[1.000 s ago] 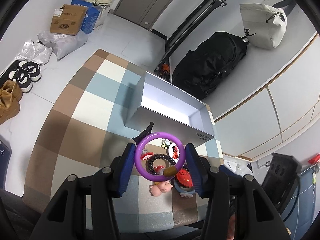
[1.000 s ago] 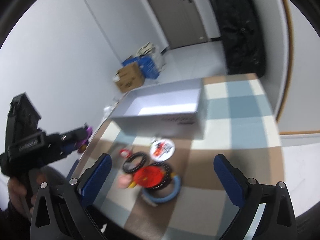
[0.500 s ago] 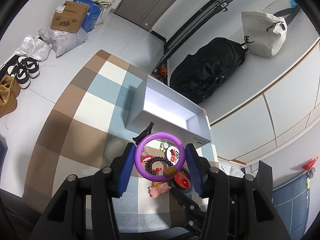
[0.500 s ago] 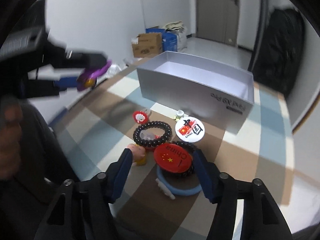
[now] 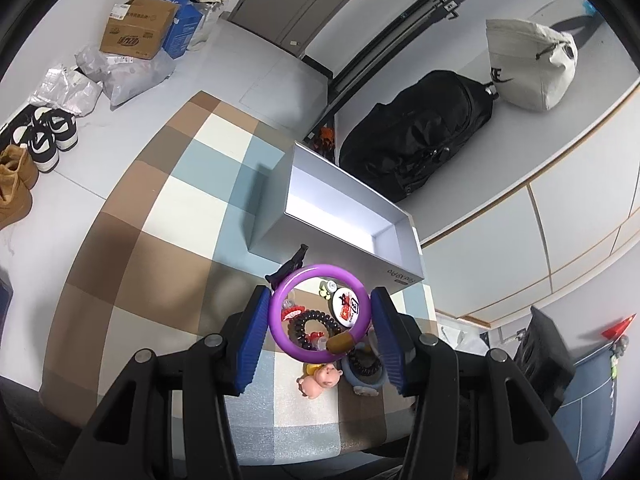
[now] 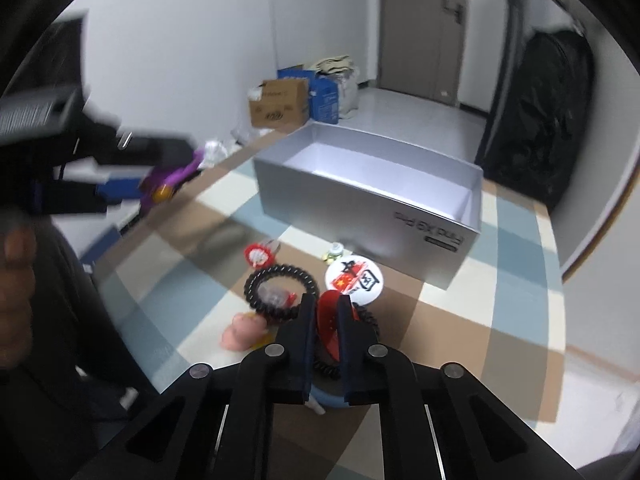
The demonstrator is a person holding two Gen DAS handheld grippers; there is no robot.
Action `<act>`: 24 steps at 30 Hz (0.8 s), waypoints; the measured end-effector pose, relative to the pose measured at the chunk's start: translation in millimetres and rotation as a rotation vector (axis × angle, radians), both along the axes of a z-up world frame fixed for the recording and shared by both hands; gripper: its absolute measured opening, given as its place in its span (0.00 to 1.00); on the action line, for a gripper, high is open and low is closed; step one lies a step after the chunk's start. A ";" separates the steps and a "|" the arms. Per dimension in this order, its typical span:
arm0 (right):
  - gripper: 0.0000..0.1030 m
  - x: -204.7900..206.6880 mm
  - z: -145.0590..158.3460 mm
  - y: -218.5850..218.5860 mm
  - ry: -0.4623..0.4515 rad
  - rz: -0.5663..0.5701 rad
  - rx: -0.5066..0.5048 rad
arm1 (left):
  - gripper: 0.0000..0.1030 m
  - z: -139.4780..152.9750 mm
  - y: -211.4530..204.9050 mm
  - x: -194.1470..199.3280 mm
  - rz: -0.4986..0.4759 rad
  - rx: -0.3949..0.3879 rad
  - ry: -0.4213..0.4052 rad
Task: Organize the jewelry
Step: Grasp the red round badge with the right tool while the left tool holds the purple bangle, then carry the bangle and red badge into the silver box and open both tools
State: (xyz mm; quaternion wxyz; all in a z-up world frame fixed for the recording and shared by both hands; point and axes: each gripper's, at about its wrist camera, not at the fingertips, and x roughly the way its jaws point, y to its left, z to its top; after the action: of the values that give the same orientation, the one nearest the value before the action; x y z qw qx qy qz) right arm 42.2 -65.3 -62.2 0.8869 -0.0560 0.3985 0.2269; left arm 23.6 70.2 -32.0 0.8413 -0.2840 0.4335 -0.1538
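The right gripper (image 6: pixel 325 316) pinches the red badge (image 6: pixel 329 320) edgewise above the pile.

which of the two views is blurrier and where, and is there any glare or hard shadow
Right wrist view: softer overall, with the left gripper and its purple bangle smeared at left; the right gripper, shut on the red badge, stays fairly crisp. Left wrist view: sharp; the grey box casts a dark shadow on the checked mat, and its floor glares white. Both bend strongly at the rim.
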 end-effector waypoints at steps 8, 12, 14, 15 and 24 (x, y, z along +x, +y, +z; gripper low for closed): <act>0.04 19.0 7.6 -39.3 0.089 -0.141 0.211 | 0.44 0.8 -13.4 1.7 -0.027 0.070 0.004; 0.04 22.7 15.7 -48.0 0.100 -0.162 0.267 | 0.44 4.9 -21.2 5.2 -0.038 0.113 -0.007; 0.04 23.1 21.9 -51.4 0.093 -0.160 0.284 | 0.44 8.6 -25.6 9.9 -0.050 0.138 -0.013; 0.04 24.1 26.2 -51.4 0.086 -0.156 0.287 | 0.44 10.0 -27.3 12.1 -0.052 0.147 -0.014; 0.04 54.2 62.4 -42.8 -0.013 -0.099 0.292 | 0.44 25.1 -43.6 47.7 -0.092 0.255 -0.044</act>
State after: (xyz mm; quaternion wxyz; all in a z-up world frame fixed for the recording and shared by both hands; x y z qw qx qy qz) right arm 96.4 -108.0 0.1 0.8982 0.0919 0.3577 0.2383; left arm 71.3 26.6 -7.0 0.8718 -0.1511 0.4437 -0.1420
